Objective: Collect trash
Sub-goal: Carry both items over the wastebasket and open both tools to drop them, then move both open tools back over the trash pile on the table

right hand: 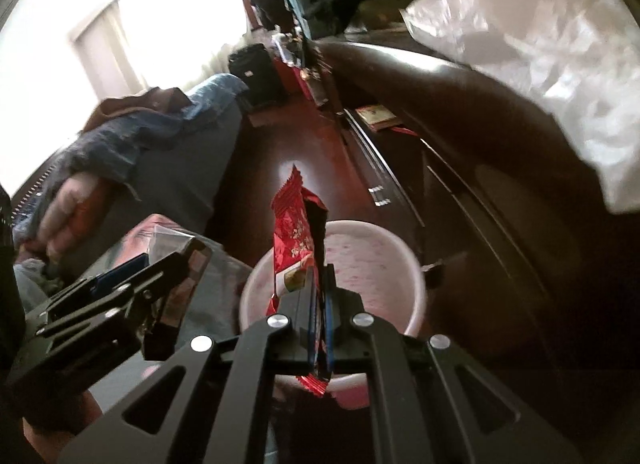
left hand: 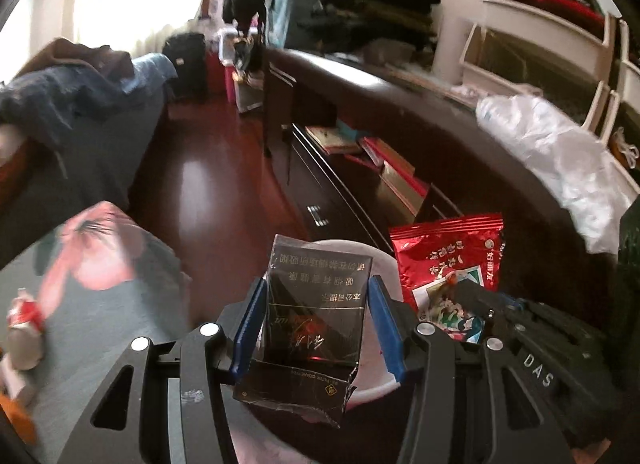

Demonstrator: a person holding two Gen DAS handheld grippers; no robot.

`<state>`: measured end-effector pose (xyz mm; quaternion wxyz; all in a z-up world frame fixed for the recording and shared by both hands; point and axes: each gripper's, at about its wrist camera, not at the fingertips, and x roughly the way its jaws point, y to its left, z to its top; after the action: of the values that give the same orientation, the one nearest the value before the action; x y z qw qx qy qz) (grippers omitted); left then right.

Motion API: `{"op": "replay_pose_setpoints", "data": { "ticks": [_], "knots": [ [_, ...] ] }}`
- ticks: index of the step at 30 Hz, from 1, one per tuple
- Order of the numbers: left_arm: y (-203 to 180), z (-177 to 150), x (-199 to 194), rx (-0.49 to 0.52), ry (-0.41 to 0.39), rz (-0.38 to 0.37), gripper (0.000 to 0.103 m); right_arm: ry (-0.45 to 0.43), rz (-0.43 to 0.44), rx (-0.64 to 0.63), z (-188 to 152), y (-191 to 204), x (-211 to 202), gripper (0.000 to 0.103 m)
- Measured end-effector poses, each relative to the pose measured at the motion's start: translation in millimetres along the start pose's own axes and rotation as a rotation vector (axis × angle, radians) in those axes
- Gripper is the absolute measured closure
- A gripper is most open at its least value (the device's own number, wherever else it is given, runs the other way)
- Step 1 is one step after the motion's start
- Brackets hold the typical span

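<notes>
Trash in both tools: left tool (left hand: 316, 328) is clamped on a black cigarette pack (left hand: 316, 304), its blue pads on the pack's two sides; right tool (right hand: 319, 328) is pinched fully together on a red snack wrapper (right hand: 298, 240) standing edge-up. Both hang over the white bin (right hand: 404, 260), which sits on the floor beside the dark table (right hand: 500, 136). To do the drop well, each tool should be centred over the bin mouth before letting go, since the light wrapper may cling or drift. Left tool sits just beside the right one.
</notes>
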<state>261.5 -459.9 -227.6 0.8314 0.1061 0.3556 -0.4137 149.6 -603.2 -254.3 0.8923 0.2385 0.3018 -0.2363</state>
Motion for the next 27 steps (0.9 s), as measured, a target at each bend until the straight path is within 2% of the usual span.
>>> {"op": "replay_pose_setpoints", "data": {
  "ticks": [3,5,7,11,12,17,20,21,27],
  "knots": [
    [0.0,2.8,30.0,-0.006,0.049,-0.002,0.05,0.02,-0.035,-0.01,0.0,-8.2,22.5,0.096],
    [3.9,3.3,45.7,-0.021,0.067,-0.001,0.039,0.039,-0.05,-0.005,-0.2,-14.0,39.9,0.095],
    [7.8,3.4,54.5,-0.037,0.071,-0.001,0.019,0.055,-0.06,-0.001,-1.5,-17.7,52.6,0.091],
    [14.9,6.0,54.4,-0.068,0.054,-0.009,0.012,0.071,-0.058,0.01,-4.8,-23.9,66.7,0.072],
    [16.5,4.9,51.6,-0.073,0.05,0.0,0.01,0.071,-0.056,0.013,-5.5,-24.1,68.0,0.068],
    [26.7,6.5,32.2,-0.122,0.035,-0.003,0.01,0.066,-0.038,-0.002,-7.1,-13.6,60.0,0.066],
    [34.1,3.6,9.6,-0.152,0.018,0.01,0.008,0.047,-0.03,-0.03,-9.7,-1.5,41.1,0.055],
    [37.5,0.7,-1.3,-0.164,0.012,0.024,0.006,0.036,-0.028,-0.042,-10.4,3.9,33.5,0.048],
    [61.8,-18.8,-49.9,-0.211,-0.014,0.119,0.005,-0.013,0.002,-0.101,-16.8,41.6,-11.6,0.024]
  ]
}}
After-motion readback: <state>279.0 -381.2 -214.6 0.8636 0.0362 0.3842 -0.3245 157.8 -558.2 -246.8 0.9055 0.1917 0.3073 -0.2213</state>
